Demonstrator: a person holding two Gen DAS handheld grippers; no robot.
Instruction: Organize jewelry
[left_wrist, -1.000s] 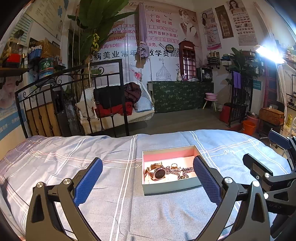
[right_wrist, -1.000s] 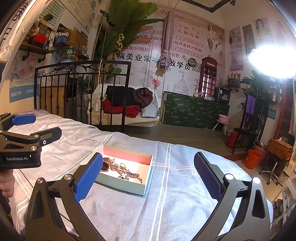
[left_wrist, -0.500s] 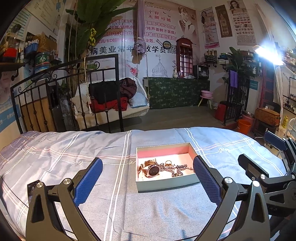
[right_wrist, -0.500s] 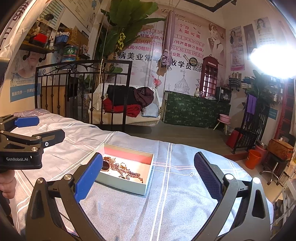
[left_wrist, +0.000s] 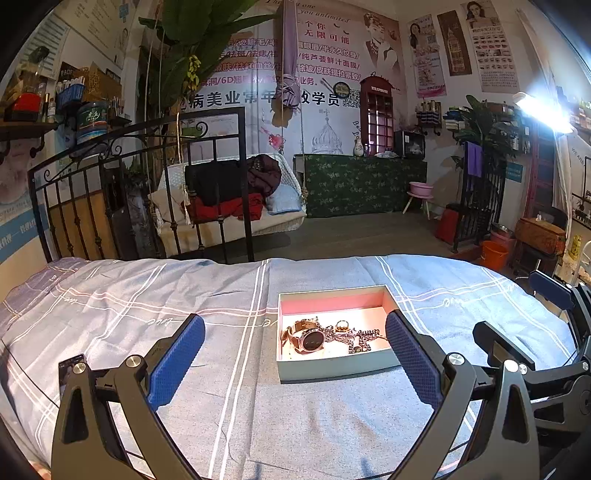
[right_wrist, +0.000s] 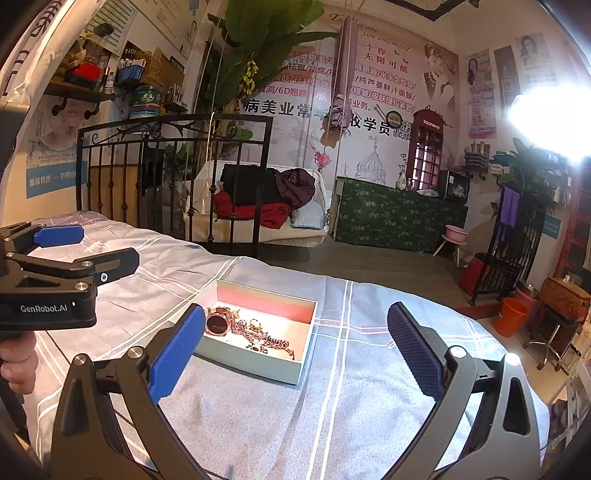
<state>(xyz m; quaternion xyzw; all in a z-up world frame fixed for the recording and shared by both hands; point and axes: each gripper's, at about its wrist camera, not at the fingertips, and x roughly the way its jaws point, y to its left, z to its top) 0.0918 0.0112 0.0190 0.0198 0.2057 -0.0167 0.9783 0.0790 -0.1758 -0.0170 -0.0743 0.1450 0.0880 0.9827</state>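
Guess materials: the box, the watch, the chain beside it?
Box: looks like matte card, pale green outside, pink lining; thin, crisp, straight walls. Watch: likely polished metal in rose-gold tone with a glassy dark face; the strap looks tan, leather or metal unclear. Chain: small dark links or beads with glints, probably metal; too fine to tell.

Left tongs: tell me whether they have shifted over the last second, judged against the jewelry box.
Yes. In the left wrist view the jewelry box has slid left between the open left tongs, so they swung right.
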